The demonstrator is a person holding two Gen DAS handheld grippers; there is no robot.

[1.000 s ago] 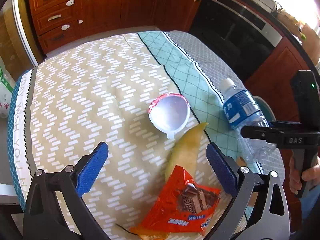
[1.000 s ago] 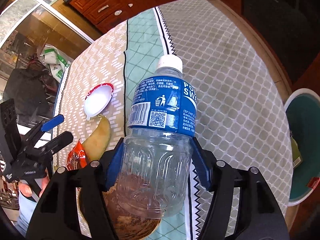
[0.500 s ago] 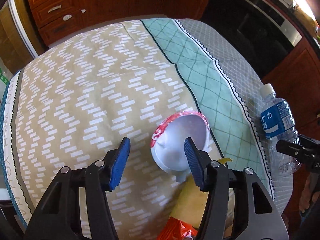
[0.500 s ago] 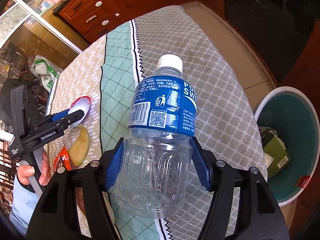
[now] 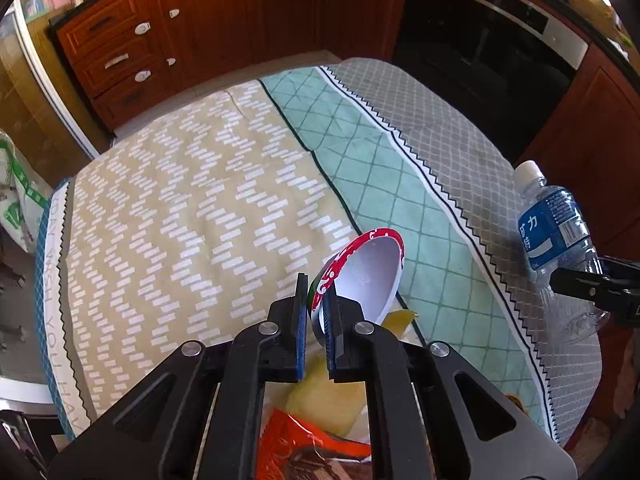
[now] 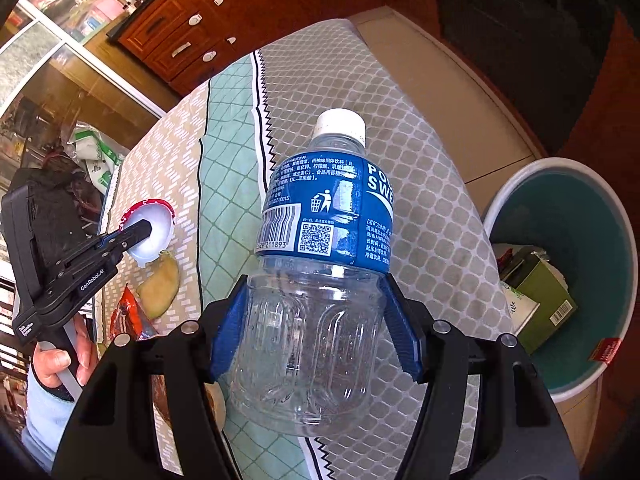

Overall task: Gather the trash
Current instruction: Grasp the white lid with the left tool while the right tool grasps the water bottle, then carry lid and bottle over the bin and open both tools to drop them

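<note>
Both grippers hold trash above the desk

The left gripper has just closed its jaws nearly shut on the rim of the white cup with red edge, tilted over the patterned cloth beside a yellow peel and orange wrapper. The right gripper has its jaws half open, clamped on the clear bottle, near the teal bin
</note>
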